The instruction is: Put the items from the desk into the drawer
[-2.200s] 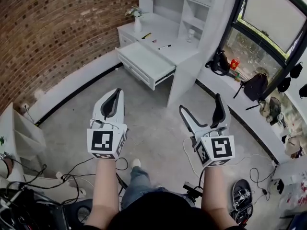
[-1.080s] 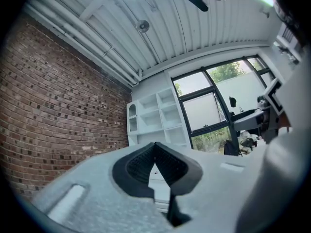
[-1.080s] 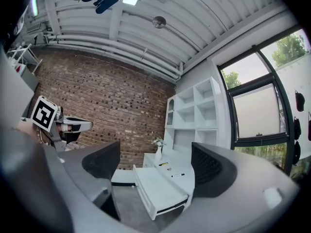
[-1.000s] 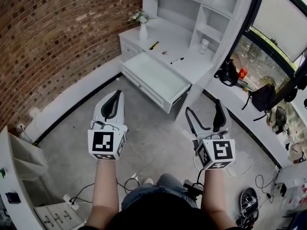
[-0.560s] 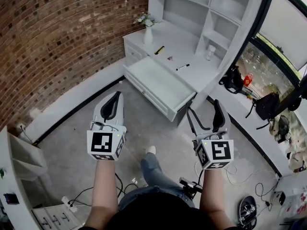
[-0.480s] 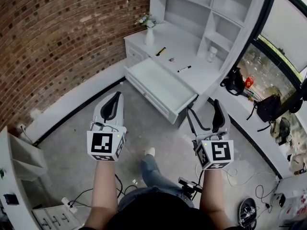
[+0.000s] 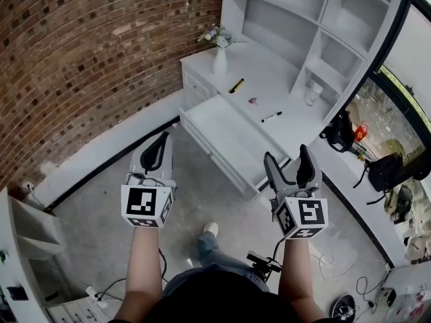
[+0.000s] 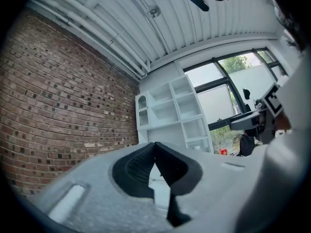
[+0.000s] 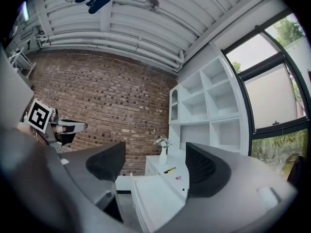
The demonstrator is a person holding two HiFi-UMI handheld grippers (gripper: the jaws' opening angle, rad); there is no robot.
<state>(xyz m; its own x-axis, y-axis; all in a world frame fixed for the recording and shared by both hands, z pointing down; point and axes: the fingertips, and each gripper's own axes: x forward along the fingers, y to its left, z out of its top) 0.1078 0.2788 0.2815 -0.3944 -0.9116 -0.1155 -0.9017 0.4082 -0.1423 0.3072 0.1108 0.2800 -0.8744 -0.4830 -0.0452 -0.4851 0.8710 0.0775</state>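
A yellow marker [image 7: 236, 85], a small pink piece [image 7: 253, 101] and a black pen [image 7: 271, 117] lie on the desk [image 7: 273, 73], behind the open drawer [image 7: 222, 130]. This looks like the approach. The left hand-held gripper [image 7: 163, 135] is closed on nothing, and the right hand-held gripper [image 7: 285, 152] gapes empty, its jaws having just narrowed slightly. The next move calls for reaching over the jutting drawer, minding the vase [image 7: 220, 59] nearby.

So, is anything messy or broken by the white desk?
Nothing broken or spilled. The open drawer looks empty; a marker, a yellow thing and a pink bit lie loose on the desk.
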